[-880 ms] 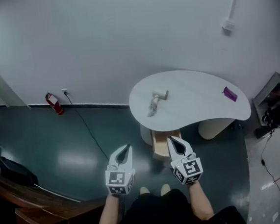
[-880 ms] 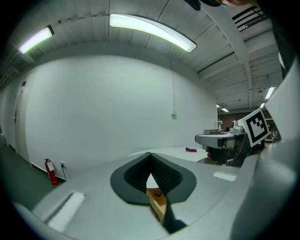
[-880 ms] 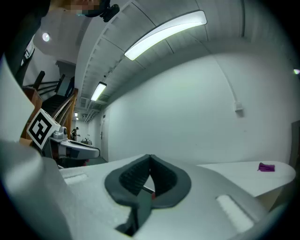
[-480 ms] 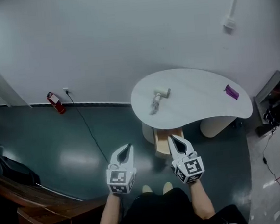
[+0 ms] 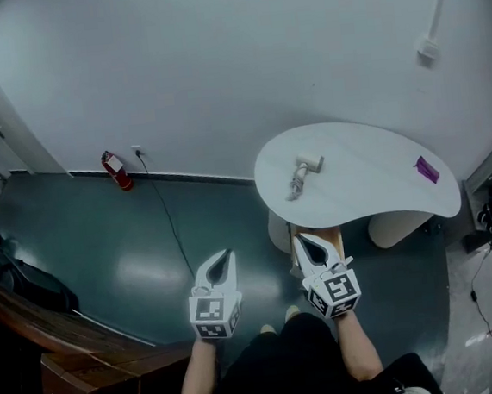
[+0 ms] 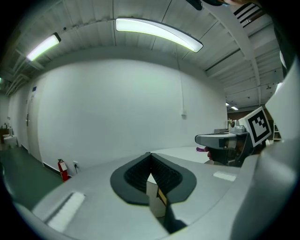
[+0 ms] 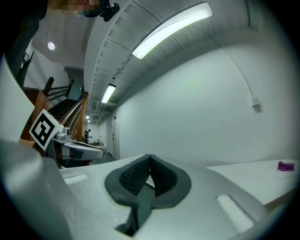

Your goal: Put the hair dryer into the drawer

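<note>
Table [image 5: 374,179] (with hair dryer [image 5: 303,174]) now sits farther right; left gripper [image 5: 226,254], right gripper [image 5: 299,240] stay closed.

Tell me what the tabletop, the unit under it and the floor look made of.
Tabletop: white, smooth, matte, likely laminate or painted board; no grain shows. Unit under it: pale tan, looks like wood, too small to confirm. Floor: dark green, semi-gloss, probably a coated or painted surface; it shows soft light reflections.

Table [image 5: 374,179] matt, smooth; floor [image 5: 121,247] v. glossy; drawer [image 5: 329,232] lt wood.
</note>
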Available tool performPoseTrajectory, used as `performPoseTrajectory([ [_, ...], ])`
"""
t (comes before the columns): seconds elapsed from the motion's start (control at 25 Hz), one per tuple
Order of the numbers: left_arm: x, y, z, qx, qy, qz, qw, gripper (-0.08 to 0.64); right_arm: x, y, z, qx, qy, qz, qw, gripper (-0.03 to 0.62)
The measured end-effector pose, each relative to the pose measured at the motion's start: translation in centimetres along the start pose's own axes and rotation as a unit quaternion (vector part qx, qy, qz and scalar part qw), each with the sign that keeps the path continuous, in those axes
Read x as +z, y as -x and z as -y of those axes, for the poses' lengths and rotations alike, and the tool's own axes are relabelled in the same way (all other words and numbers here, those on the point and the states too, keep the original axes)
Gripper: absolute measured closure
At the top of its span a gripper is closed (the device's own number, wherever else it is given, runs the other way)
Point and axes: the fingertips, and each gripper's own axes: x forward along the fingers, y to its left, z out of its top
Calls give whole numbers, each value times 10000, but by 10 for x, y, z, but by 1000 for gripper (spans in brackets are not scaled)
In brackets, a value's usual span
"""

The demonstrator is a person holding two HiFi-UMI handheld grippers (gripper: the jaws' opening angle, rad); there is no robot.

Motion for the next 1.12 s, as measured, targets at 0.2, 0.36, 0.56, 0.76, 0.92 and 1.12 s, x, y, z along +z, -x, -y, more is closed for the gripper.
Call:
performPoseTrajectory([
  [0.2,-4,1,-44,331,122,44,9994,554,0,-44,-20,291,63,-6,9996,589],
  [0.36,-3,-17,-73,474,133,45,9988,554,-1,-86,-24,517,35,9,9987,589],
  [0.56,-4,-62,-115,614,178,-71,9979,554,-7,-153,-11,725,-67,-43,9973,589],
  [0.76,6,-120,-161,758,224,-109,9968,554,-6,-229,10,931,-106,-119,9955,589],
  [0.92,20,-162,-198,884,285,-48,9957,554,-5,-287,25,1082,-109,-191,9939,589],
  [1.12,27,-210,-228,937,364,-128,9949,554,-8,-344,45,1180,-143,-231,9926,589],
])
